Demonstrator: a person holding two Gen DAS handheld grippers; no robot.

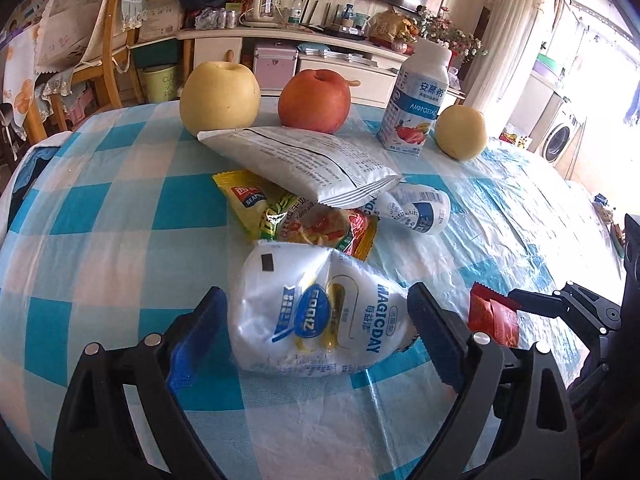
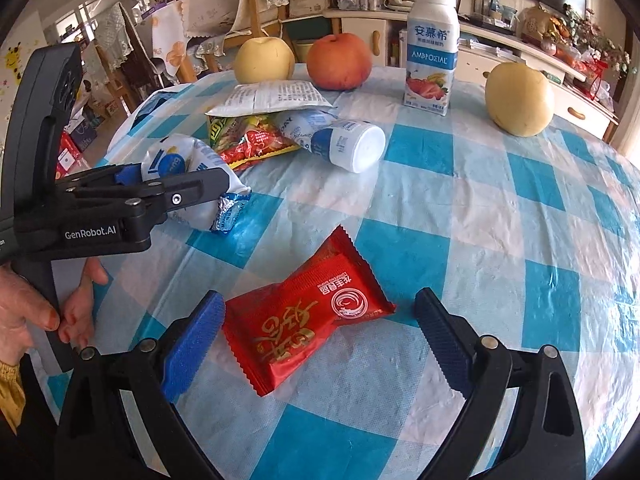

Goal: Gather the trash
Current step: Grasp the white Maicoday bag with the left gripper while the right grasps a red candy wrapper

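Straddling a crushed white pouch (image 1: 316, 316) on the checked counter (image 1: 120, 220), the left claw (image 1: 316, 320) gapes wide, pads not touching it. The right claw (image 2: 320, 328) is equally wide around a red packet (image 2: 304, 316) lying flat.

We see a desk (image 2: 500, 216) covered in a blue-and-white checked plastic cloth. At its far edge a pale yellow pear (image 1: 219, 95) stands just beside a red apple (image 1: 314, 101). Farther right an upright Ambrosial yogurt bottle (image 1: 416, 96), capped white, stands next to a second, smaller pear (image 1: 460, 132). Behind the desk we make out a wooden chair (image 1: 108, 44) draped in cloth, a long white cabinet (image 1: 320, 46) cluttered with bottles and flowers, and a washing machine (image 1: 558, 138) at far right.
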